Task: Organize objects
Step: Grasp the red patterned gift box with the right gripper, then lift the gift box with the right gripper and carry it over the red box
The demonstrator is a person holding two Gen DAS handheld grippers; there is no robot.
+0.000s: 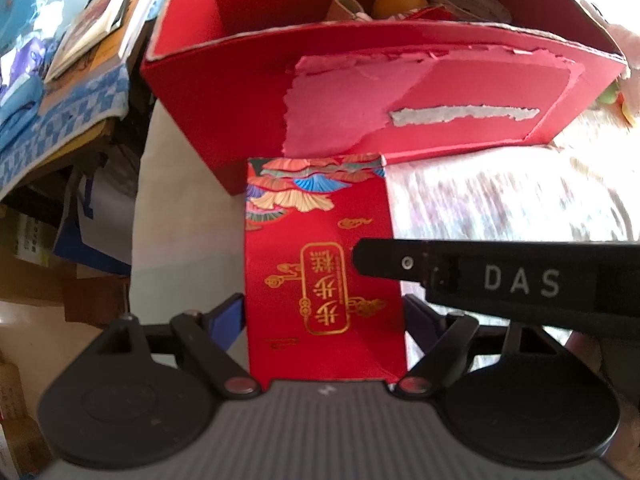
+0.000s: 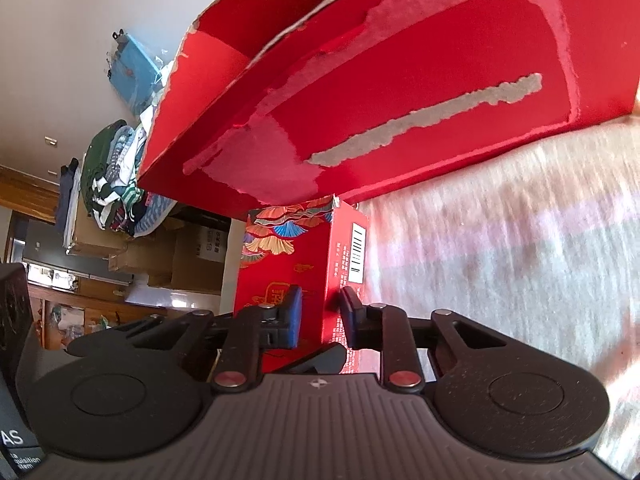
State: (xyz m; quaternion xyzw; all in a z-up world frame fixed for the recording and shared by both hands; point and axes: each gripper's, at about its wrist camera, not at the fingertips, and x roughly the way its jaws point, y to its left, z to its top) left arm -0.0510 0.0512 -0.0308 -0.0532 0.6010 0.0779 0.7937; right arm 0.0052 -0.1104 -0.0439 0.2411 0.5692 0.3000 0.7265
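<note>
The small box [image 1: 324, 264] stands just in front of the big open box [image 1: 224, 92], touching its near wall. Inside the big box, an orange [image 1: 400, 2] sits between a cup [image 1: 346, 8] and a tape roll [image 1: 468, 0]; books [image 1: 92, 28] lie off left.

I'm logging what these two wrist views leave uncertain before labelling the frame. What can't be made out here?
- Big red box: most contents hidden by its front wall in the left wrist view; only an orange and tape roll peek out.
- Small red carton: lower end hidden behind the left gripper body; the right gripper covers part of it.
- Carton's barcode label: too small to read, right wrist view.
- Cloth surface: motion-blurred.
</note>
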